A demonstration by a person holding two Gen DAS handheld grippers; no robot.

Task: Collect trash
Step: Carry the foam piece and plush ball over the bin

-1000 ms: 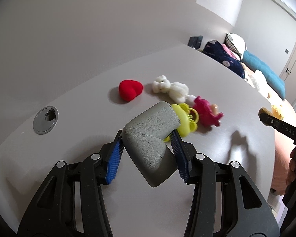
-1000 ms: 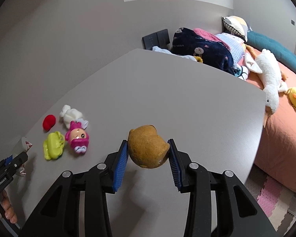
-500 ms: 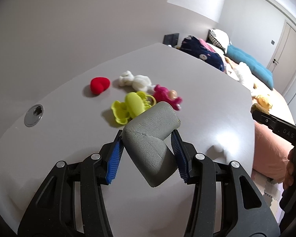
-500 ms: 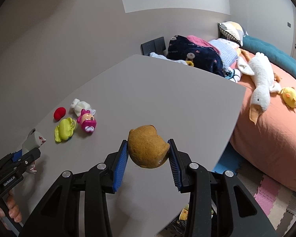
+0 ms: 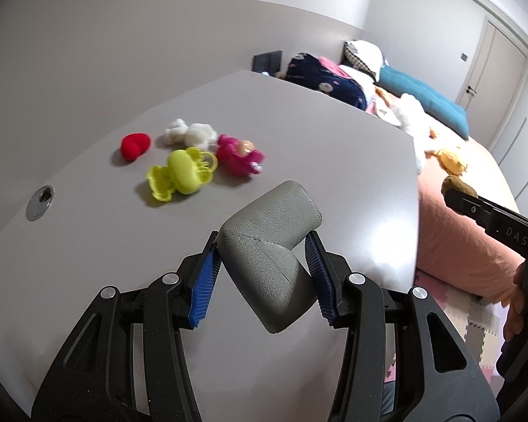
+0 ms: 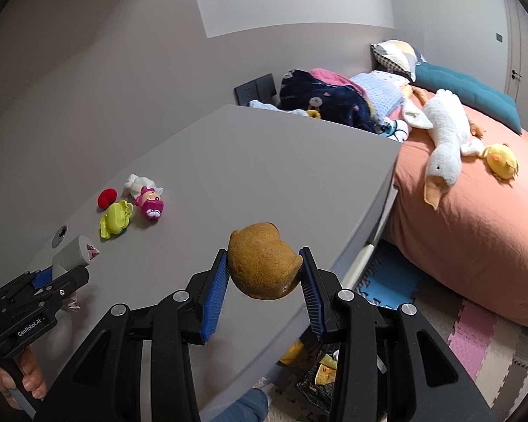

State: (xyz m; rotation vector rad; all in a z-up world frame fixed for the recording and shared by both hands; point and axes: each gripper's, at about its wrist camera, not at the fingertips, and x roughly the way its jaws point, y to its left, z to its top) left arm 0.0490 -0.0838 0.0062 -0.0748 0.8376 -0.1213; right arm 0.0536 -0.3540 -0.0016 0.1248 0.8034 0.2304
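Observation:
My left gripper (image 5: 260, 281) is shut on a grey L-shaped foam corner piece (image 5: 269, 256), held above the grey table (image 5: 334, 147). It also shows at the left of the right wrist view (image 6: 75, 256). My right gripper (image 6: 264, 281) is shut on a brown lumpy piece of trash (image 6: 262, 267), held above the table's near right edge. It also shows at the right of the left wrist view (image 5: 456, 184). A bin with a black liner and scraps (image 6: 320, 369) shows on the floor below the table edge, partly hidden by my fingers.
On the table lie a red heart toy (image 5: 134, 145), a white plush (image 5: 190, 132), a yellow-green toy (image 5: 181, 174) and a pink doll (image 5: 237, 154). A cable hole (image 5: 40, 202) is at left. A bed with plush toys (image 6: 447, 137) stands right. Foam floor mats (image 6: 475, 334).
Both grippers have pulled back from the toys and towards the table's right edge, each still holding its item. The floor and the bin have come into the right wrist view.

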